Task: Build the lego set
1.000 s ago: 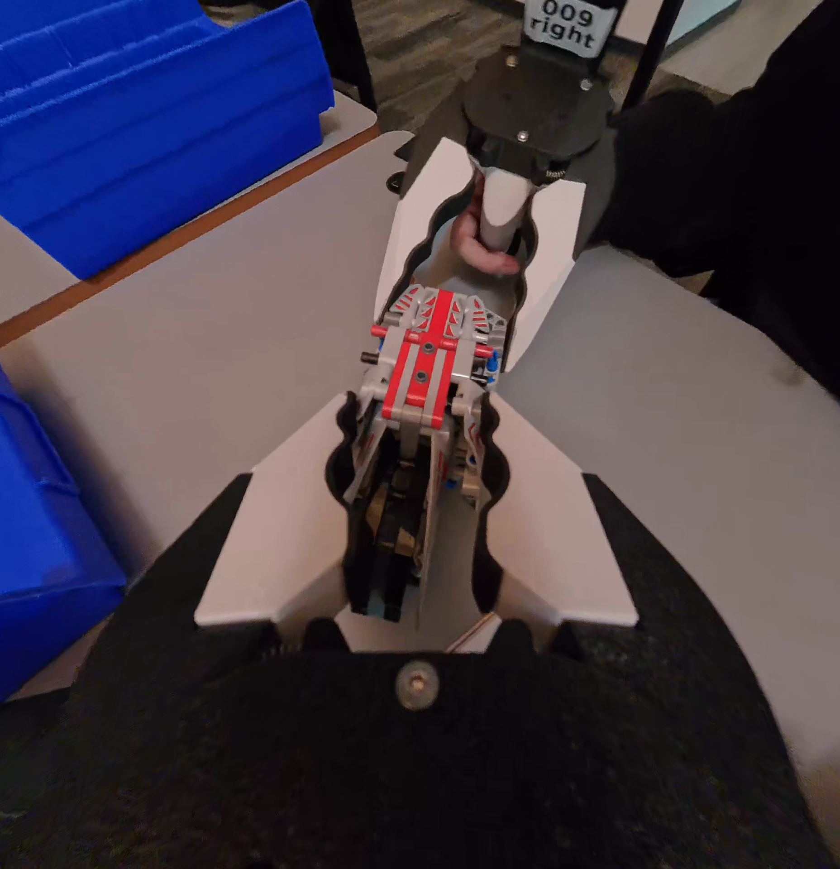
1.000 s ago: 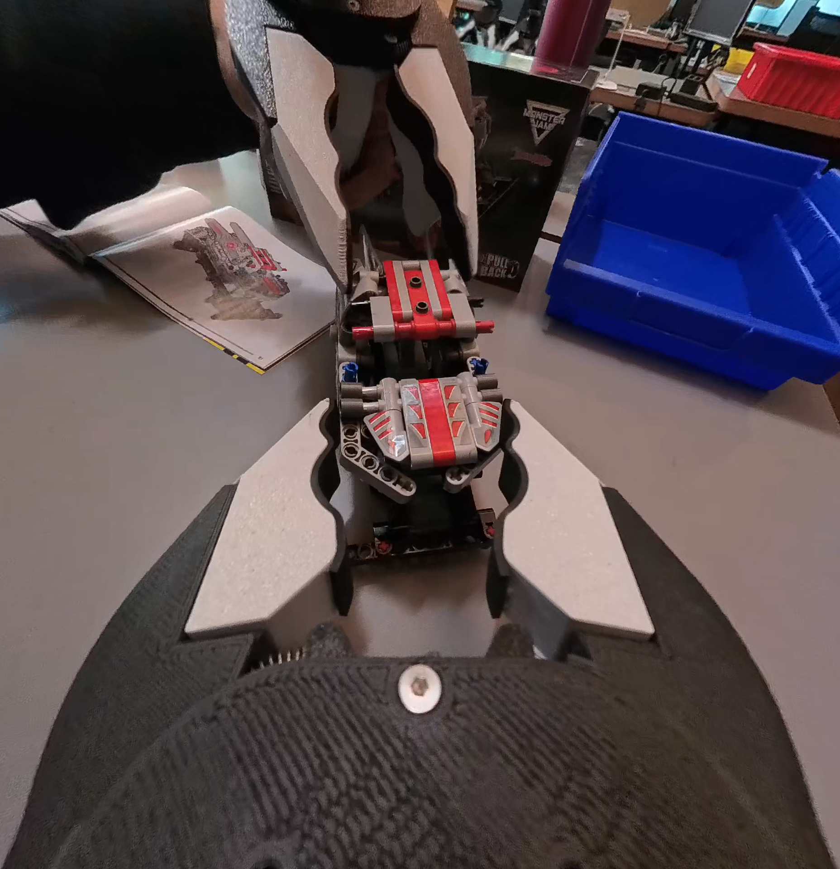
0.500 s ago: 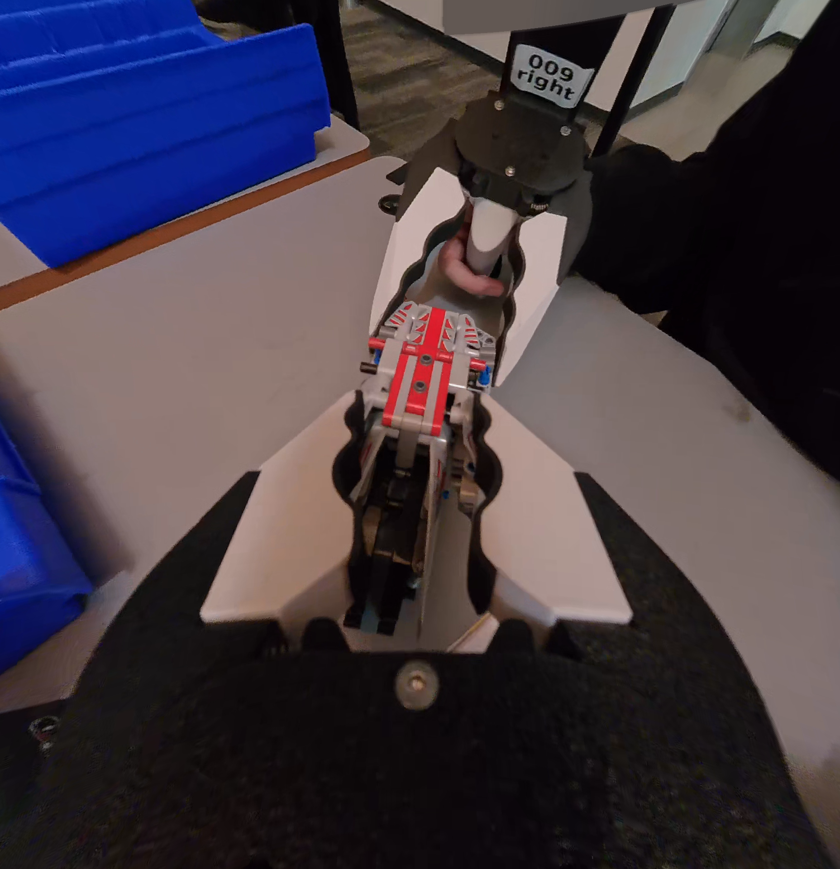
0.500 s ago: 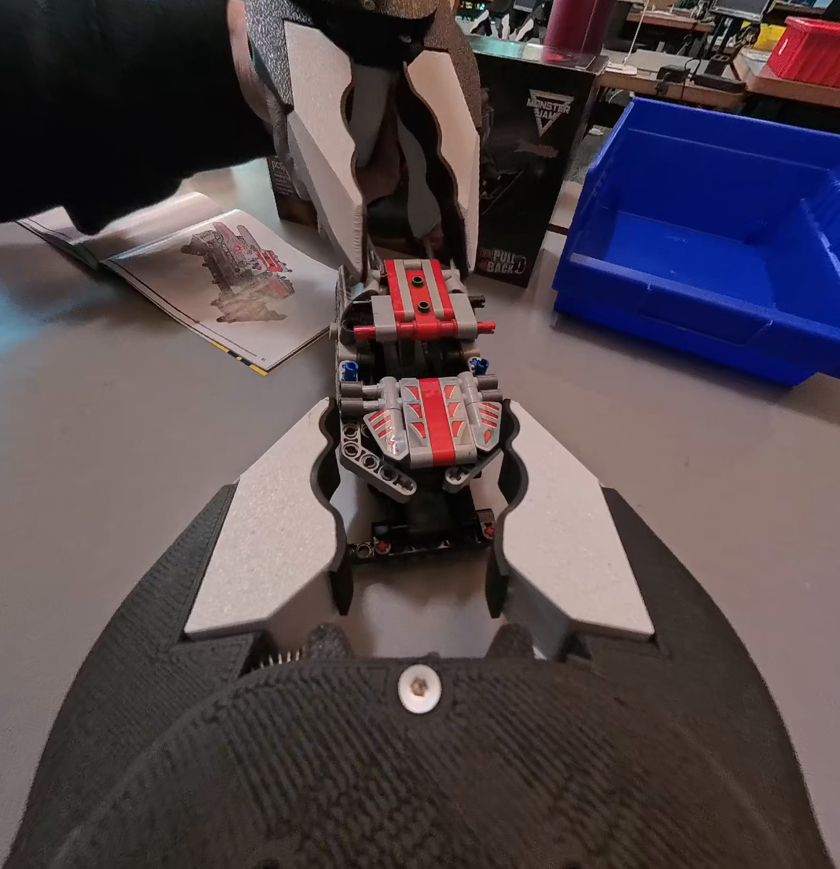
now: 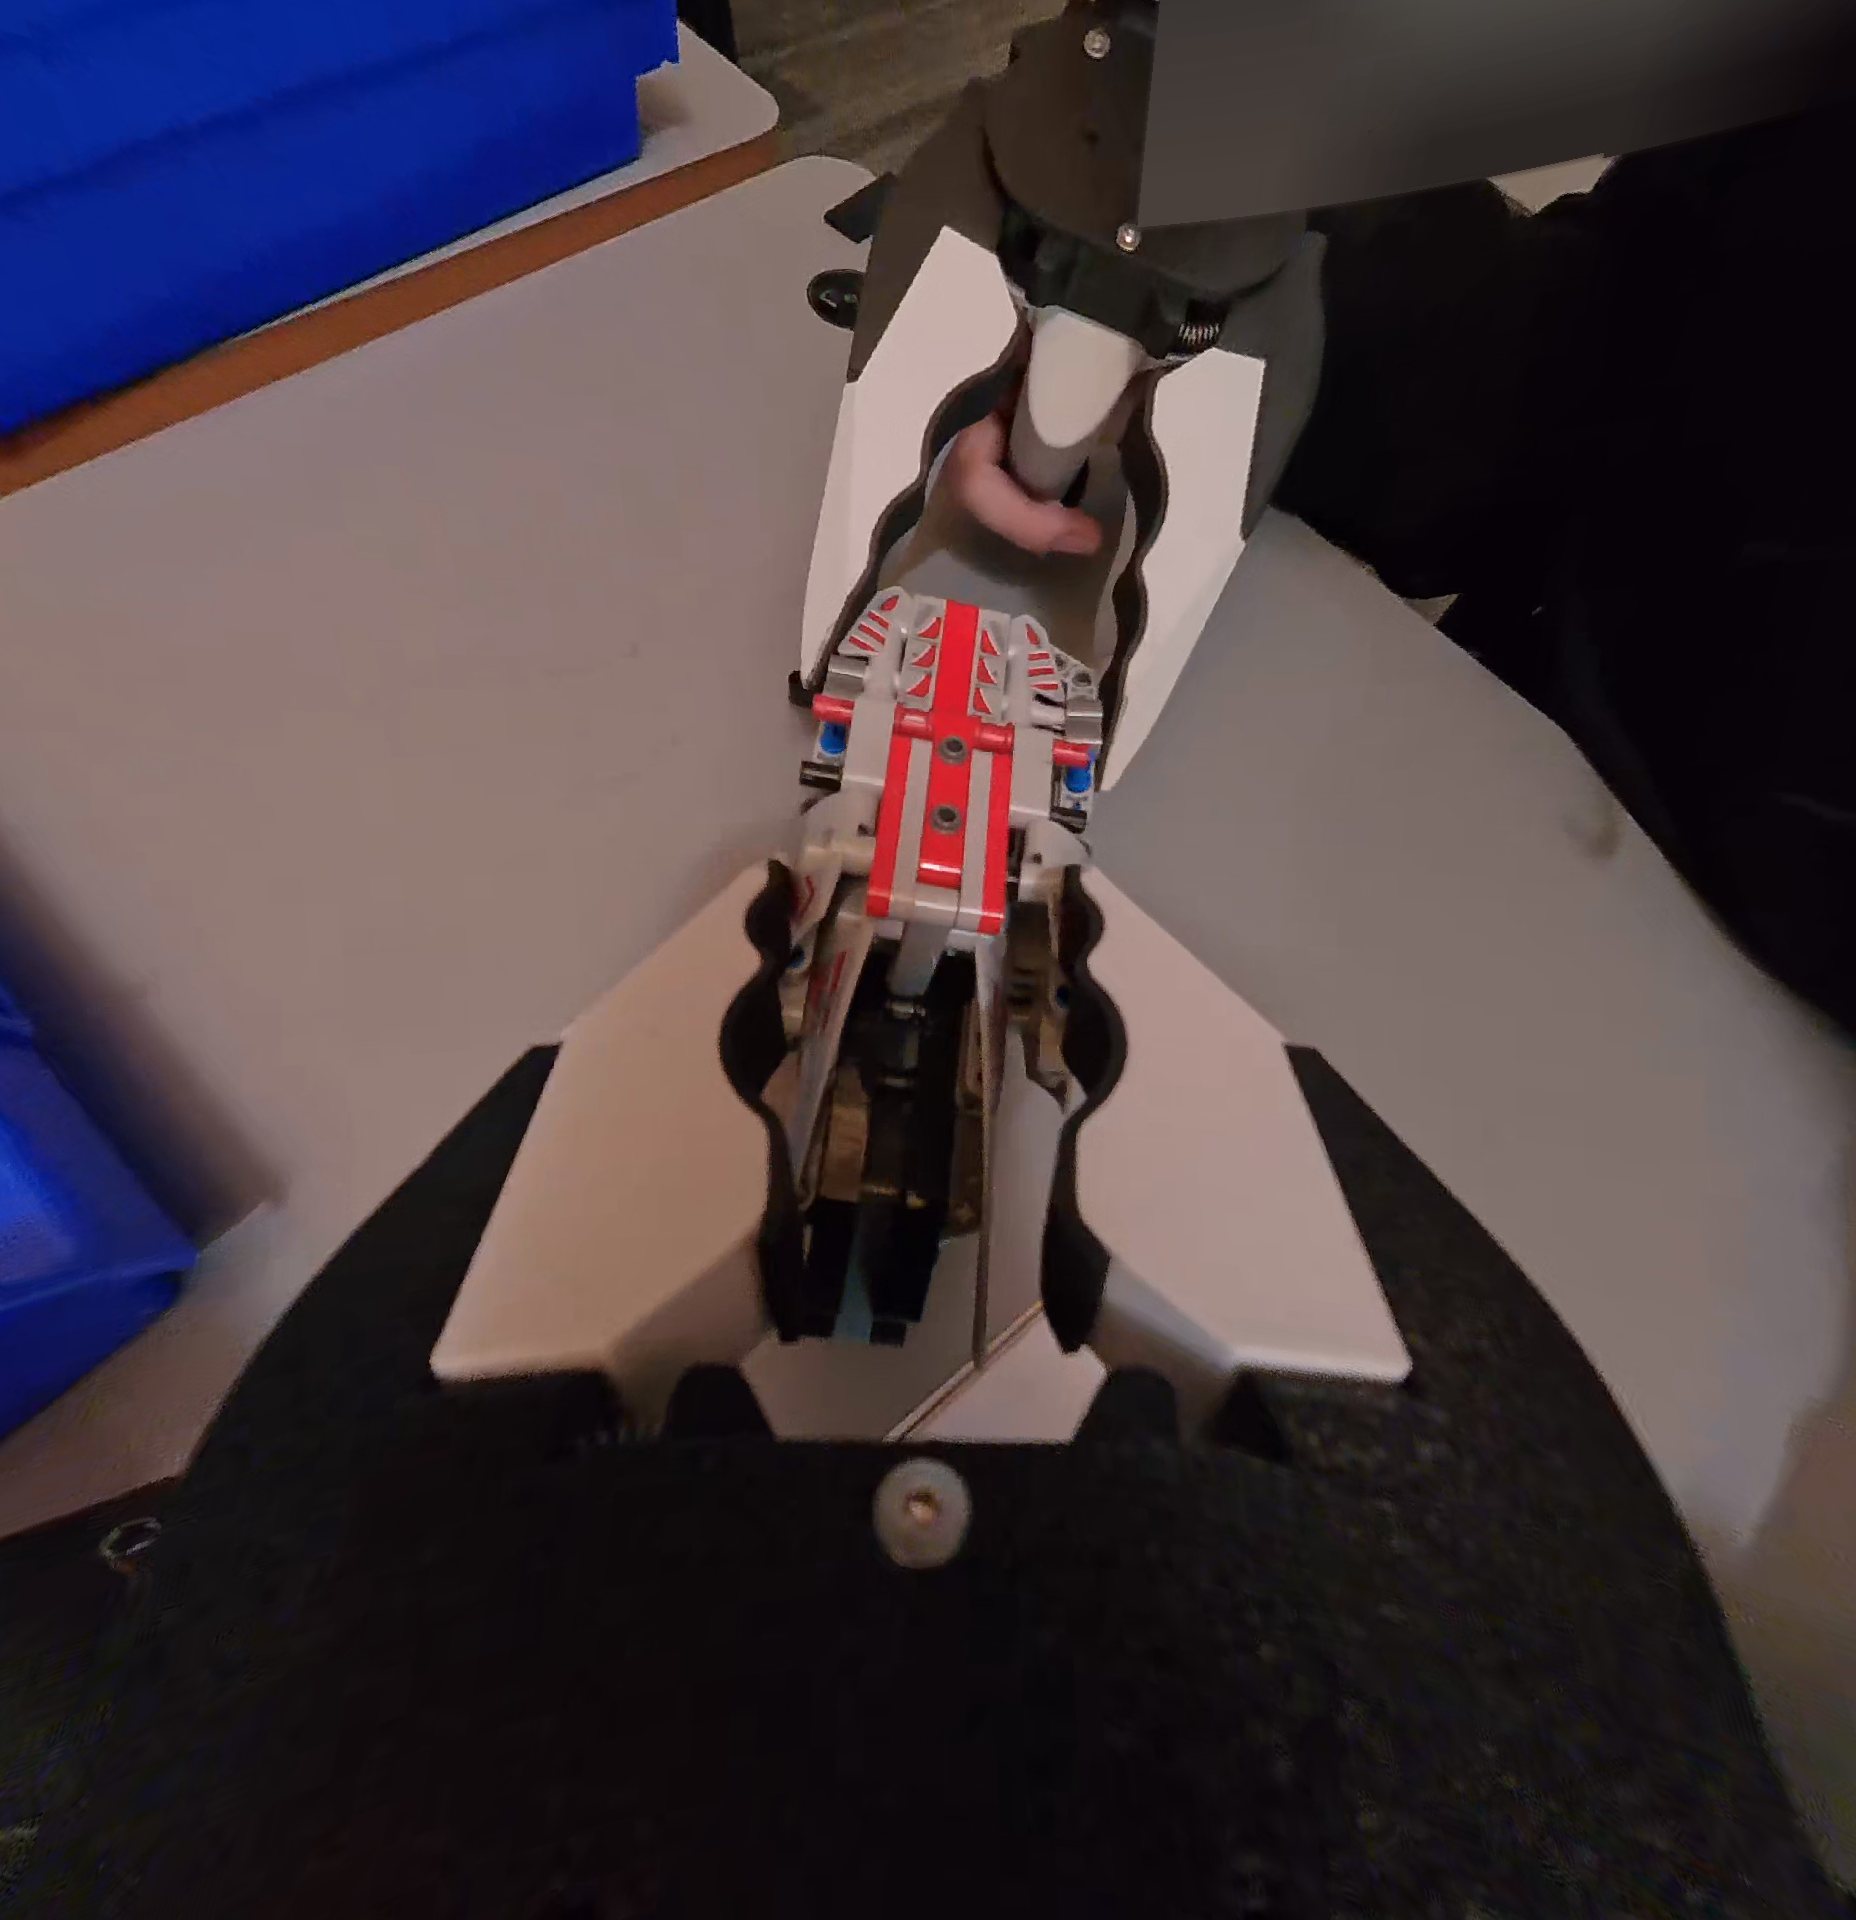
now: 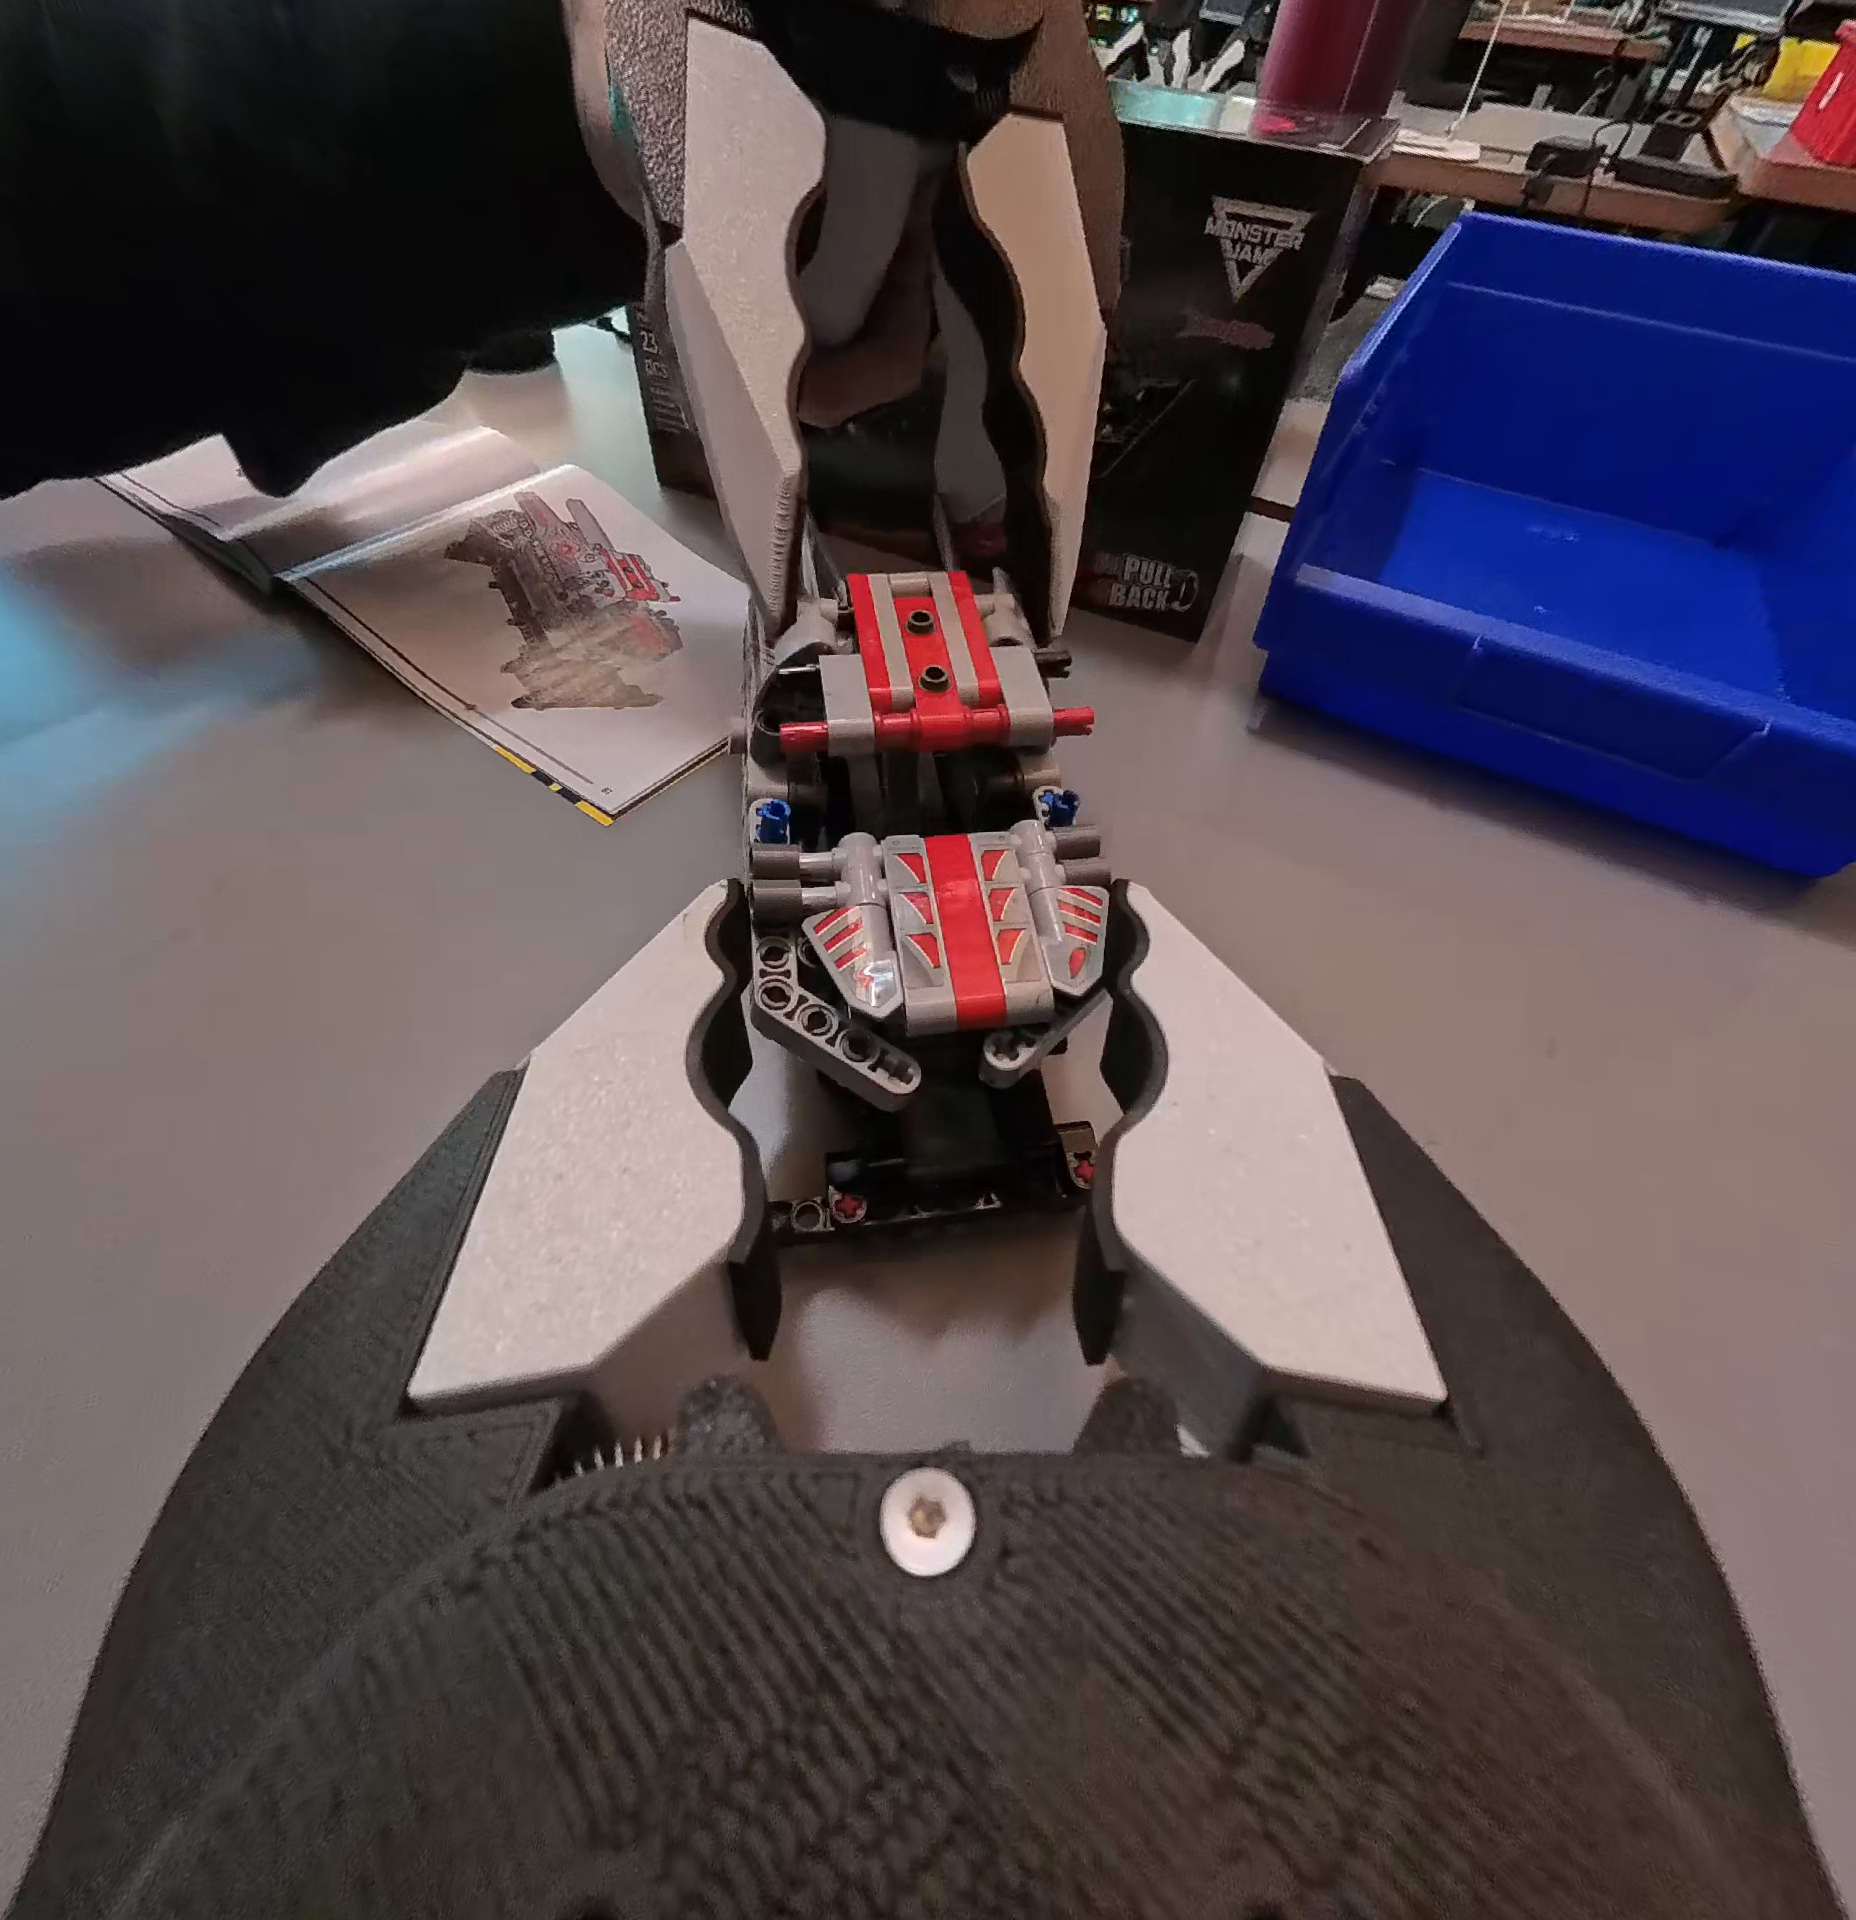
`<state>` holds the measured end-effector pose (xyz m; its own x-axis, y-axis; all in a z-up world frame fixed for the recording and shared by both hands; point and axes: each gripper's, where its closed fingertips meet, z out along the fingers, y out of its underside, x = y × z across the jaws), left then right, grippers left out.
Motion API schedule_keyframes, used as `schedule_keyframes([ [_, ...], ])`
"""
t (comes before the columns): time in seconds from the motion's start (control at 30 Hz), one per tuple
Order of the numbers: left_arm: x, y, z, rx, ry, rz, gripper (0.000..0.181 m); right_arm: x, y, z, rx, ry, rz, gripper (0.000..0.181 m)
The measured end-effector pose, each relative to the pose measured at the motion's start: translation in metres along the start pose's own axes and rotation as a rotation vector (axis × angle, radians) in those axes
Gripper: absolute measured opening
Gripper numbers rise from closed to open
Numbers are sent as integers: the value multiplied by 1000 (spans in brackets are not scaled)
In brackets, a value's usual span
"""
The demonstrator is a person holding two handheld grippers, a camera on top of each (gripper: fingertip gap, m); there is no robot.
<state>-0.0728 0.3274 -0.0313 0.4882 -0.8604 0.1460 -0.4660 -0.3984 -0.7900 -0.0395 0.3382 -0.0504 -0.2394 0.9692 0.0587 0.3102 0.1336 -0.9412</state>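
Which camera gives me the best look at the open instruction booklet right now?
The right wrist view: the open white instruction booklet lies flat on the grey table, left of the red-and-grey lego truck, its far end under a dark sleeve. The left wrist view doesn't show it clearly.

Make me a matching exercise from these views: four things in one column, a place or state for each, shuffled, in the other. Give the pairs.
1. lego truck
2. instruction booklet
3. blue bin
4. dark box

a. lying open on the table
b. standing upright behind the model
c. empty as far as seen
d. held between the jaws of both grippers

Pairs: 1-d, 2-a, 3-c, 4-b
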Motion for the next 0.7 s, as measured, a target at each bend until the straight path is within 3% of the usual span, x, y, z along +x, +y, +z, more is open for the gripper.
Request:
schedule_keyframes([
  [0.47, 1, 0, -1, 1, -62, -17, 49, 0, 0, 0, 0, -17, 11, 67],
  [0.63, 5, -13, -7, 80, -145, -35, 64, 0, 0, 1, 0, -19, 18, 68],
  [0.7, 6, -8, -3, 30, -185, -14, 71, 0, 0, 1, -1, -19, 17, 68],
])
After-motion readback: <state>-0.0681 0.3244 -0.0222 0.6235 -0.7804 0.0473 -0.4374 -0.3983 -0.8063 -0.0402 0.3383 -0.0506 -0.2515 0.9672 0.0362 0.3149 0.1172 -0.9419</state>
